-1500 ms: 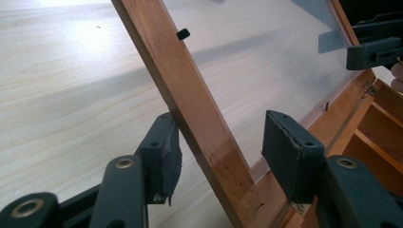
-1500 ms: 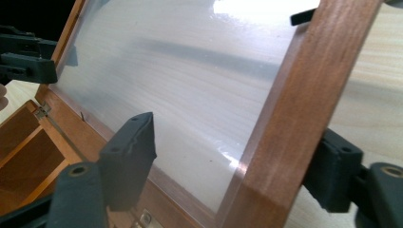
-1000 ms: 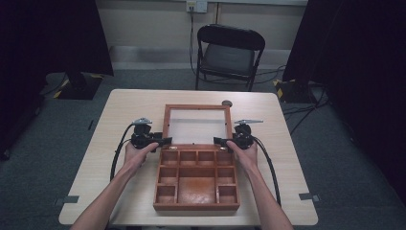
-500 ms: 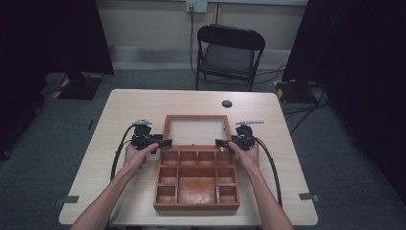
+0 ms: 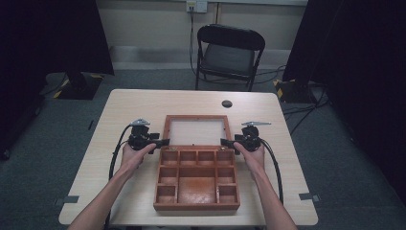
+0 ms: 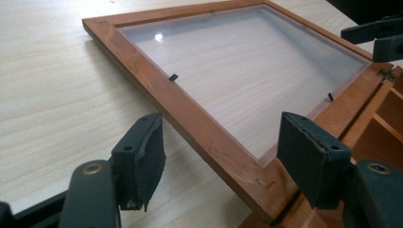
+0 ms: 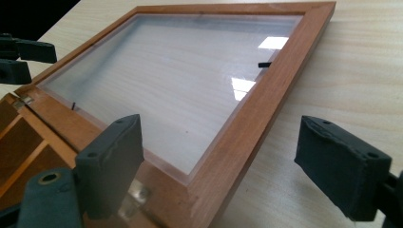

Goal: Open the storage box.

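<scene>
Wooden compartment box (image 5: 197, 179) sits at the middle of the table (image 5: 287, 139), its front wall close to the near edge. Its glazed lid (image 5: 195, 131) is swung fully back and lies flat on the tabletop beyond the box, toward the far edge, clear pane up, wood grain of the table reading through it. Hinges join lid and box along the shared edge; one brass hinge (image 7: 135, 195) shows right under my right tool. My left gripper (image 5: 160, 142) is at the left end of that hinge line, jaws spread to either side of the lid's near left corner. In the left gripper view the frame rail (image 6: 209, 137) runs between the two pads, neither pressing on it; these jaws have just been opening, lid corner between them. My right gripper (image 5: 226, 142) mirrors it at the right end of the hinge line, jaws standing wide, the lid's right rail (image 7: 247, 137) between them, untouched. Both hands rest on the table beside the box. A small dark round disc (image 5: 227, 103) lies near the table's far edge, well apart from the lid. A black folding chair (image 5: 229, 55) stands beyond the table.
</scene>
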`<state>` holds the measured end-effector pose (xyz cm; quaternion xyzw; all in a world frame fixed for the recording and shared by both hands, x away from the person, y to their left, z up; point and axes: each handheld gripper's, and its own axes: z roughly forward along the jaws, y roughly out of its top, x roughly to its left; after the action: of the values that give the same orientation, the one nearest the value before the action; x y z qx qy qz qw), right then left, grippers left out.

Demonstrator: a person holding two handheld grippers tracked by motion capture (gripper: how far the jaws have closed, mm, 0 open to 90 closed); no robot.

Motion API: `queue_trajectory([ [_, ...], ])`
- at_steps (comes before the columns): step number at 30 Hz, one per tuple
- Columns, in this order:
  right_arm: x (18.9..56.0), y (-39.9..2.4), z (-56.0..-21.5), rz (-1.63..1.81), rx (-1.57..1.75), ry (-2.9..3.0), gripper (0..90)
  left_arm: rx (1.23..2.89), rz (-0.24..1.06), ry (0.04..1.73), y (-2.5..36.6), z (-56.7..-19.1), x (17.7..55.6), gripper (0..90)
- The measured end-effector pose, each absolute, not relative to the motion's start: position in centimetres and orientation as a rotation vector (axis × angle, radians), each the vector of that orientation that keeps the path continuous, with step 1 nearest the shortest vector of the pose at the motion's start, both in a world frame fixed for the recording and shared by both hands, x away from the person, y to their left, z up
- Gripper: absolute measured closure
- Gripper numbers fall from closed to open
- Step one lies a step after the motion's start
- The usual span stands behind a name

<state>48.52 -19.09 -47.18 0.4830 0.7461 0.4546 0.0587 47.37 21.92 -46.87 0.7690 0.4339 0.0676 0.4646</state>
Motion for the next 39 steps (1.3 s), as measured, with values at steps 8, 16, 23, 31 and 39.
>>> queue_trajectory([
  [8, 47.2, -19.8, -45.5, 1.377, 1.414, 2.259, 15.5, 1.897, 0.210, 1.067, 22.7, -45.6, 46.4, 30.5],
  [16, 45.3, -20.9, -44.7, 1.366, 1.387, 2.254, 14.7, 1.915, 0.220, 1.058, 23.5, -45.7, 45.5, 29.3],
  [23, 43.2, -22.5, -44.3, 1.328, 1.386, 2.214, 14.2, 1.913, 0.227, 1.073, 24.3, -45.7, 44.1, 27.1],
  [31, 41.1, -24.6, -44.9, 1.226, 1.408, 2.214, 14.6, 1.936, 0.283, 1.083, 25.7, -45.6, 42.6, 26.4],
  [39, 39.0, -27.0, -45.3, 1.107, 1.425, 2.170, 14.8, 2.005, 0.334, 1.093, 26.9, -46.4, 41.2, 23.6],
])
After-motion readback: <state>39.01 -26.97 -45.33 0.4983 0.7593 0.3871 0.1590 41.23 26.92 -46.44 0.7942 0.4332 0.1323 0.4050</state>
